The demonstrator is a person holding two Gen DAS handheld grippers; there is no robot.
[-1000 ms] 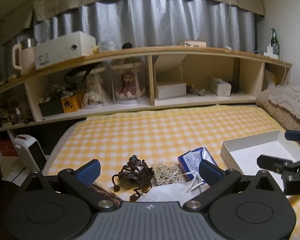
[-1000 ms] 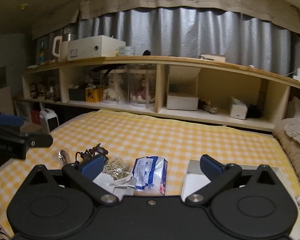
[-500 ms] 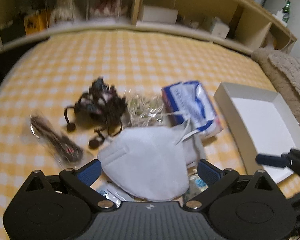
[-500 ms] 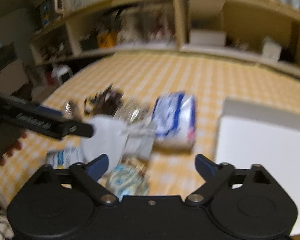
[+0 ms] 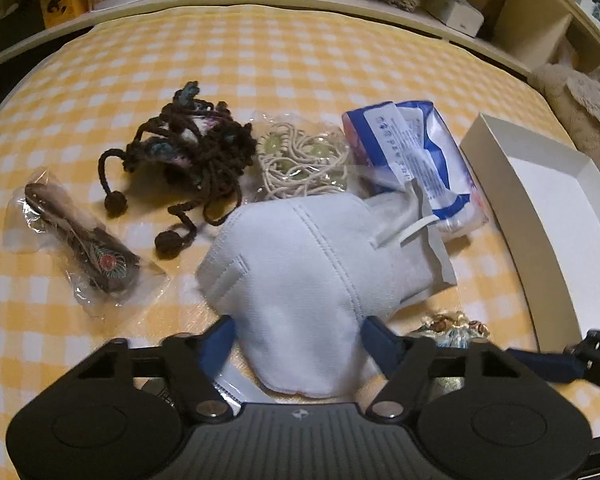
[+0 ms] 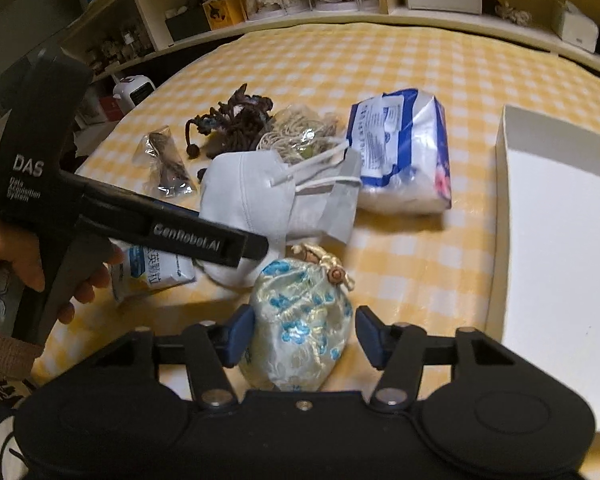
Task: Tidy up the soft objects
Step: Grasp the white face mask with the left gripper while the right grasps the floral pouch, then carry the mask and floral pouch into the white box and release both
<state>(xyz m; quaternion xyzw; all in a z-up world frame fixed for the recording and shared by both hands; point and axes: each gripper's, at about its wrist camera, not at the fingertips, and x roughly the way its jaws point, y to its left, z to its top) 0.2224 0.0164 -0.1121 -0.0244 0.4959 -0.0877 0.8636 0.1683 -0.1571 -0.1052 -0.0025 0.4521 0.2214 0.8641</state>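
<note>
Soft things lie in a heap on a yellow checked sheet (image 5: 308,52). A white mask (image 5: 300,264) sits at the near end of the heap, at 6 o'clock in the left wrist view. The left gripper (image 5: 298,338) is right over it, with one blue pad on each side of the mask's near end. Its jaws have just been closing and stand about half open. The pads look very near the mask, but one cannot tell if they press it yet.

A silky pouch (image 6: 300,324) with blue flowers lies just right of the mask. The right gripper (image 6: 302,332) is over it, a pad on each side. Its jaws have just been closing too. The left pad is at the pouch's edge, and a small gap shows at the right pad.

At 11 o'clock from the mask is a dark yarn bundle (image 5: 192,148). At 12 o'clock is a clear bag of pale cords (image 5: 304,160). At 2 o'clock is a blue and white pack (image 5: 416,168). At 9 o'clock is a brown thing in a clear wrap (image 5: 88,248). A small blue and white packet (image 6: 156,272) lies under the left gripper in the right wrist view.

A white box (image 5: 556,216) sits open at 3 o'clock, just beside the heap. A hand (image 6: 16,256) holds the left gripper's grip.
</note>
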